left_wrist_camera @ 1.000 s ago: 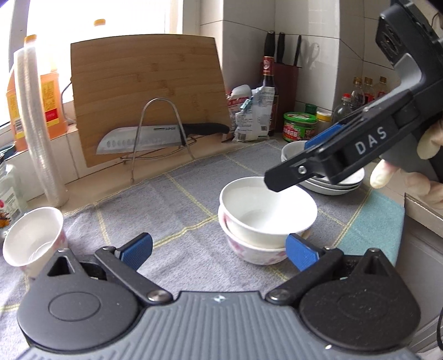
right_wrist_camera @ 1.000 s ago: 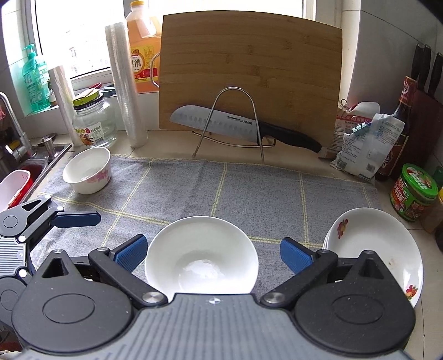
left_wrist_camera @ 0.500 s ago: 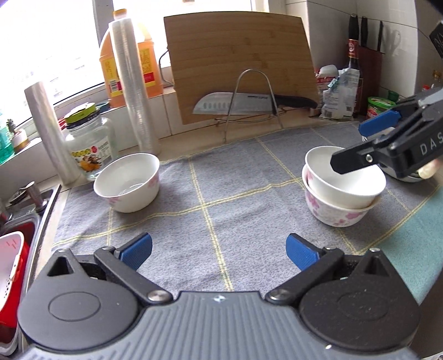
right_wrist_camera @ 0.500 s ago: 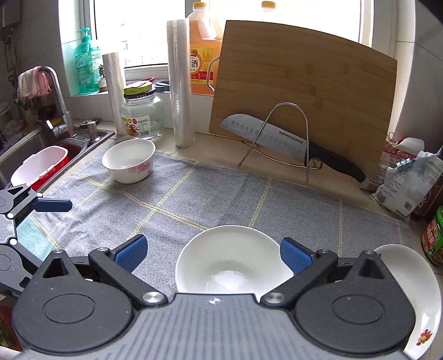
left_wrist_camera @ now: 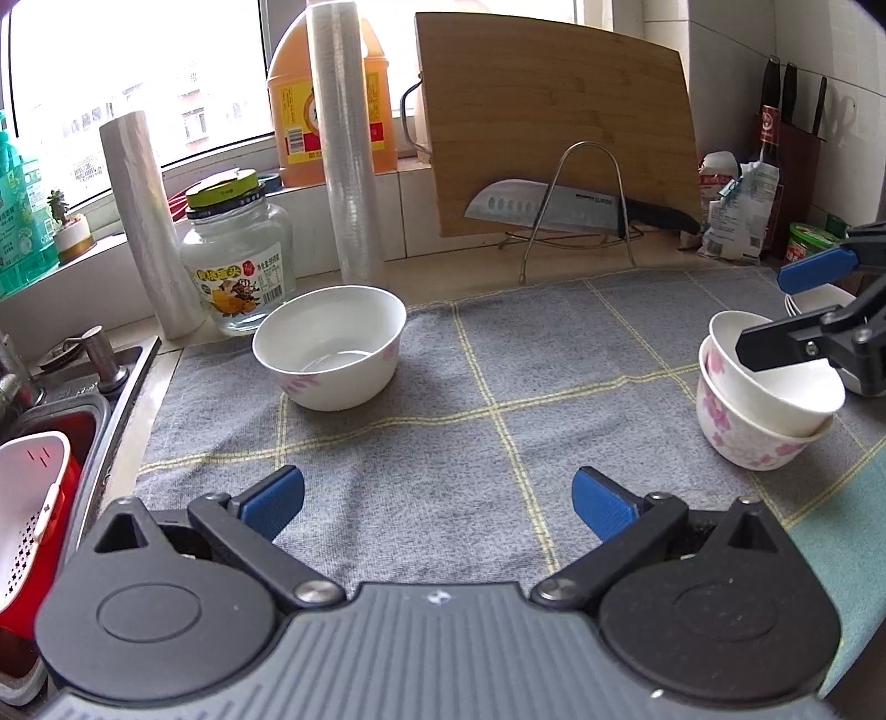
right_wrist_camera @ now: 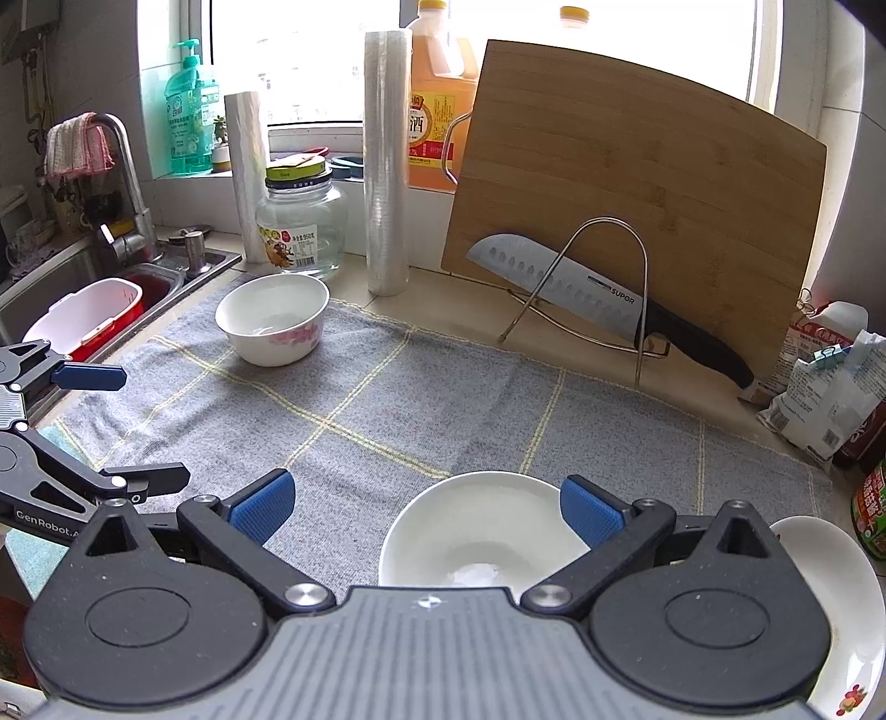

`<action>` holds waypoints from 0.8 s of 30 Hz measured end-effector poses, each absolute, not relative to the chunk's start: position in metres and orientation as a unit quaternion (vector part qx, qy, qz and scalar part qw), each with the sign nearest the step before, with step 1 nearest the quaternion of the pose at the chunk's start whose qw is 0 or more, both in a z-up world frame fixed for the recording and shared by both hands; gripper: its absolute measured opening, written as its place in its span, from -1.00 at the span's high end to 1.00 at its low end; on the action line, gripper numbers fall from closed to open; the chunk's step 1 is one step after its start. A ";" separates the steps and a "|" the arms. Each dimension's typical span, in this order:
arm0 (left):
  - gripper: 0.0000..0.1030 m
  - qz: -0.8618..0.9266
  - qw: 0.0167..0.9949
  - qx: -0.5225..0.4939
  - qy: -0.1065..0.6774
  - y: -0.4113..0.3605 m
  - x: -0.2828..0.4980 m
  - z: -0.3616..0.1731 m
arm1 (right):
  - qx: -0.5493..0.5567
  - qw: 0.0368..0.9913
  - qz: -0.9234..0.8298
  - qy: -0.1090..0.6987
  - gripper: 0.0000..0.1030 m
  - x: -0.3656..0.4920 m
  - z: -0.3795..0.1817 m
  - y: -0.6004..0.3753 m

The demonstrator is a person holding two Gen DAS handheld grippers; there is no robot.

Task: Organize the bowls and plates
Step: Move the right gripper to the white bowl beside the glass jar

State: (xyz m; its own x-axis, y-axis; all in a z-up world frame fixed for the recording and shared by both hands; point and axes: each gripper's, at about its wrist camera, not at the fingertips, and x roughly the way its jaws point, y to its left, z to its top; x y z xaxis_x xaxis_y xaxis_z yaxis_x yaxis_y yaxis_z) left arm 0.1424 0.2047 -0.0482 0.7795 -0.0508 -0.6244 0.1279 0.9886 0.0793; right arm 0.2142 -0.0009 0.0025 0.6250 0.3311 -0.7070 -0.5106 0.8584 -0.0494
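A single white bowl (left_wrist_camera: pixel 331 346) with pink flowers is set upright near the glass jar (left_wrist_camera: pixel 238 252). Two nested bowls (left_wrist_camera: pixel 761 410) and stacked plates (right_wrist_camera: pixel 847 603) are seen far across from it.

We note a kitchen counter (right_wrist_camera: pixel 443 288) covered by a grey checked cloth (left_wrist_camera: pixel 443 432) across the middle of the frame. A bright window (left_wrist_camera: pixel 138 72) fills the upper left, and daylight washes out the view beyond it. White tiled wall (left_wrist_camera: pixel 830 50) occupies the upper right. At lower left we record a steel sink (right_wrist_camera: pixel 83 277) with a tap (right_wrist_camera: pixel 130 183). A wooden cutting board (right_wrist_camera: pixel 637 183) leans upright against the sill (left_wrist_camera: pixel 410 171), centre right.
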 end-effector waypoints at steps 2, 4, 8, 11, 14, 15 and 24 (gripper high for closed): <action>-0.99 -0.052 0.941 0.054 0.330 0.216 0.152 -0.052 | -0.125 0.892 0.227 0.370 -1.00 0.217 0.003 0.010; -0.99 -0.059 0.941 0.048 0.330 0.227 0.161 -0.056 | -0.132 0.889 0.226 0.375 -1.00 0.220 0.004 0.022; -0.99 -0.075 0.935 0.046 0.344 0.245 0.184 -0.070 | -0.156 0.887 0.206 0.384 -1.00 0.227 0.002 0.048; -0.99 -0.090 0.927 0.048 0.360 0.254 0.199 -0.083 | -0.167 0.882 0.197 0.394 -1.00 0.232 -0.002 0.064; -0.99 -0.109 0.919 0.042 0.377 0.260 0.211 -0.095 | -0.175 0.878 0.188 0.403 -1.00 0.235 -0.005 0.078; -0.98 -0.113 0.919 0.045 0.376 0.260 0.213 -0.098 | -0.176 0.877 0.186 0.406 -1.00 0.236 -0.006 0.081; -0.99 -0.144 0.923 0.069 0.350 0.260 0.221 -0.105 | -0.186 0.869 0.180 0.421 -1.00 0.241 -0.011 0.106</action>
